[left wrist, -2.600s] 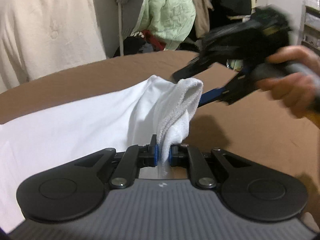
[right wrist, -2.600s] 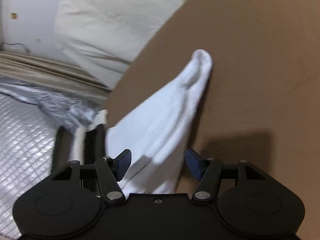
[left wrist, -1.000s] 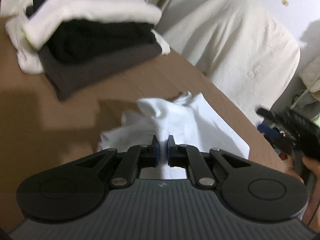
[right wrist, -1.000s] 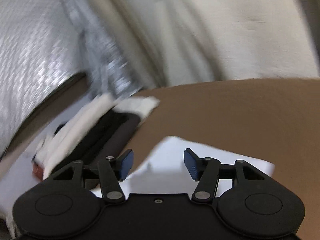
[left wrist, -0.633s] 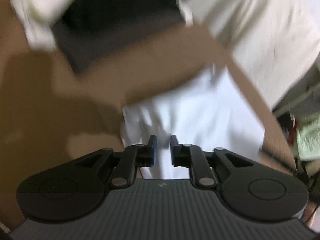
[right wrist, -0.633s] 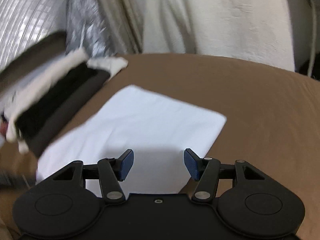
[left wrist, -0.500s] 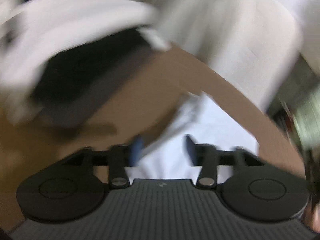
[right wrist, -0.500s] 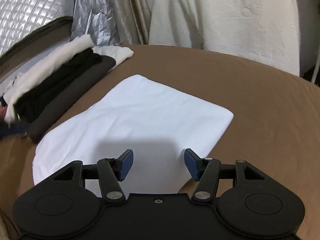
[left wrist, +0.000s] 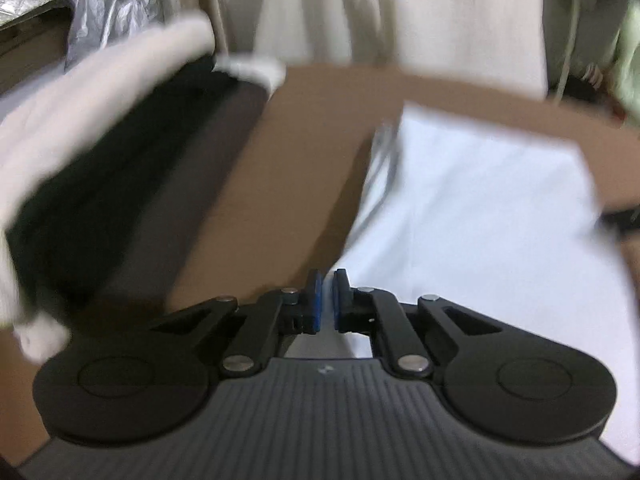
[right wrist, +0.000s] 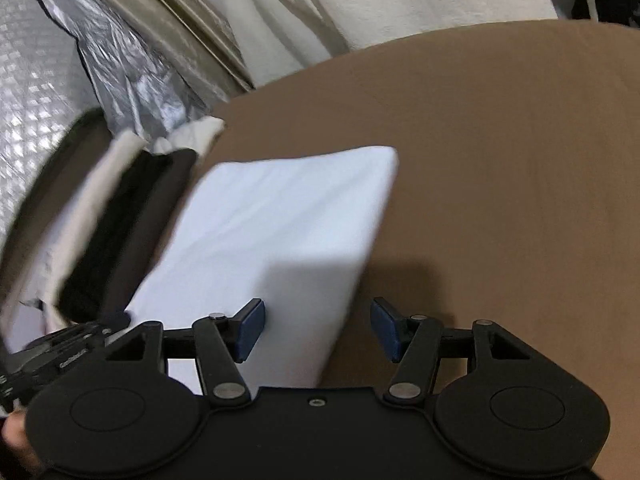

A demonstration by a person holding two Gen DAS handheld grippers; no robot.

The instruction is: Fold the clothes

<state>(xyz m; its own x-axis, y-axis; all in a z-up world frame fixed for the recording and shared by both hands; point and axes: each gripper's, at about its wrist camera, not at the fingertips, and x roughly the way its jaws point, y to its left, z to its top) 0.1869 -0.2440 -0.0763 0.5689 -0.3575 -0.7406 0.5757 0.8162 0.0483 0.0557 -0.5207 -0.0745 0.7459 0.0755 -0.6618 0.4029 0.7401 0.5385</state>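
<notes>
A white garment (left wrist: 480,208) lies folded flat on the brown table (left wrist: 288,152). My left gripper (left wrist: 326,300) is at its near left edge with the jaws shut and a thin strip of white cloth between the pads. In the right wrist view the same garment (right wrist: 280,216) reaches under my right gripper (right wrist: 318,332). Its jaws are opening, and the garment's near right corner lies between the fingers untouched. The left gripper (right wrist: 60,356) shows at the lower left there, held by a hand (right wrist: 16,436).
A stack of folded clothes (left wrist: 100,160), white over black over grey, sits just left of the garment, also visible as the stack (right wrist: 100,220). Behind the table (right wrist: 500,160) hang a cream cover (left wrist: 400,12) and silver quilted sheeting (right wrist: 40,80).
The left gripper let go of the bunched cloth, opened, swung round and shut again at the garment's left edge. The garment now lies flat. The right gripper sank closer over its right corner.
</notes>
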